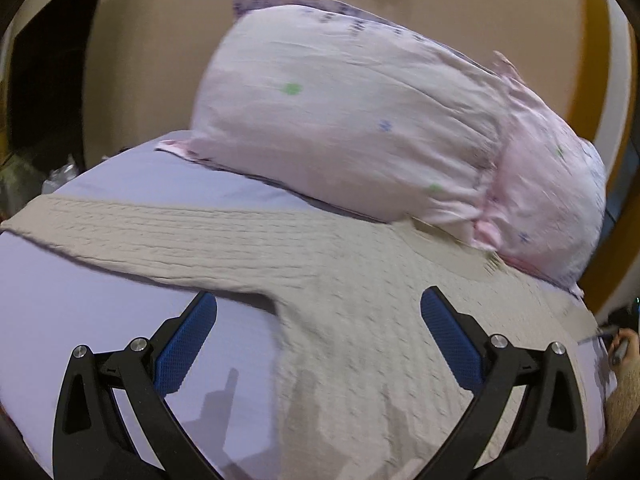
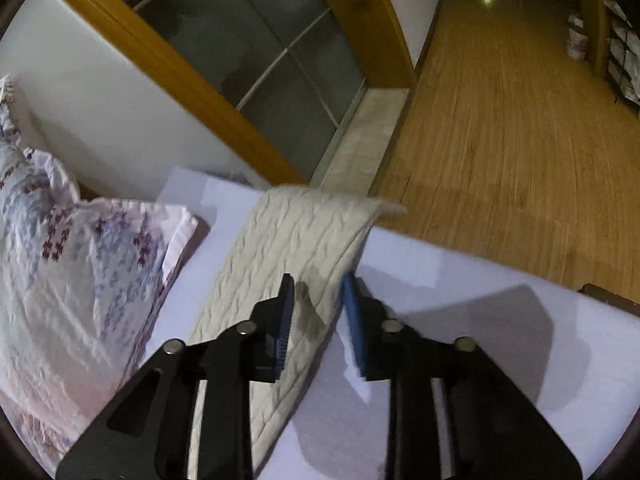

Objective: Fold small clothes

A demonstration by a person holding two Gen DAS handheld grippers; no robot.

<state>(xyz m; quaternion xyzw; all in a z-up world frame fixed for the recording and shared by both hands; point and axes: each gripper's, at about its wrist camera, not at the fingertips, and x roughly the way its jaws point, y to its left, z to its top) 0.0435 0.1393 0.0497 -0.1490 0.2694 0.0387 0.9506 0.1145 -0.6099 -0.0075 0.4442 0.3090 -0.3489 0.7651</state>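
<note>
Beige cable-knit sweater (image 1: 340,280) lies spread flat on the lavender bed sheet (image 1: 100,320), one sleeve (image 1: 140,224) stretched out to the left. Far side: pink floral pillow (image 1: 360,120) resting on the bed, its near edge touching the knit. Left tool (image 1: 318,312) released, blue pads wide apart, hovering over the sweater's body near the armpit. Right tool (image 2: 318,300) partly spread, straddling the other sleeve (image 2: 296,240); not clenched on it, small gaps beside both pads. Wooden floor (image 2: 500,120) beyond the bed edge.
</note>
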